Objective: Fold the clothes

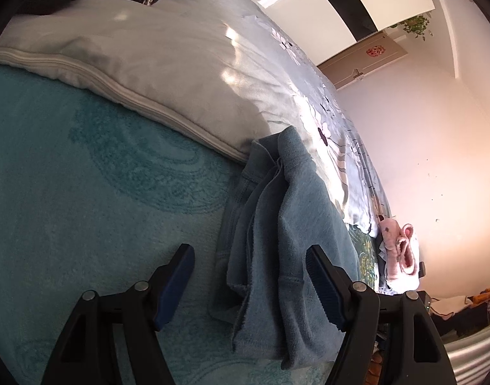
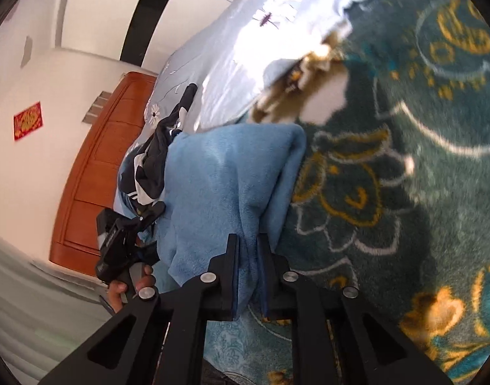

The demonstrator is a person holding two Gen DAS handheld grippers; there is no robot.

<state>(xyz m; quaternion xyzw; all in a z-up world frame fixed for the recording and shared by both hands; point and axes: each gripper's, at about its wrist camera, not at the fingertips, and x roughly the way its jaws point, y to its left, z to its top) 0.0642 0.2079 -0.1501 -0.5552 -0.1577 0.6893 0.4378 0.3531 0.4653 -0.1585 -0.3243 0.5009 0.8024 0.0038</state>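
The bed [image 1: 180,64] fills both views, spread with a teal blanket [image 1: 84,208] that in the right wrist view turns dark green with gold flowers. One pale grey floral duvet [image 1: 187,73] lies across it from 9 to 3 o'clock in the left wrist view.

The task's thing is one blue fleece garment [image 1: 286,240], bunched in vertical folds on the blanket at the duvet's edge, about 5 o'clock in the left view and dead centre in the right view [image 2: 232,176].

The right claw [image 2: 248,276] is clenched on a pleat of that fleece at 6 o'clock, the cloth rising from between its pads. The left claw [image 1: 249,285] is released, its pads wide apart either side of the garment's lower hem and gripping nothing.

Smaller things, one each: a black-and-white garment [image 2: 155,166] at 9 o'clock beside the fleece, and a pink plush toy [image 1: 400,253] at 3 o'clock in the left view. The right view is blurred toward 1 o'clock, so the tan scrap there may be fringe or cloth.

Risks, as I judge them: the right claw holds several layers, so a lift could drag the whole bundle instead of opening it. If the left claw closes on the wrong pleat, the fold would come out crooked. The thick fleece could also slip from a narrow pinch.
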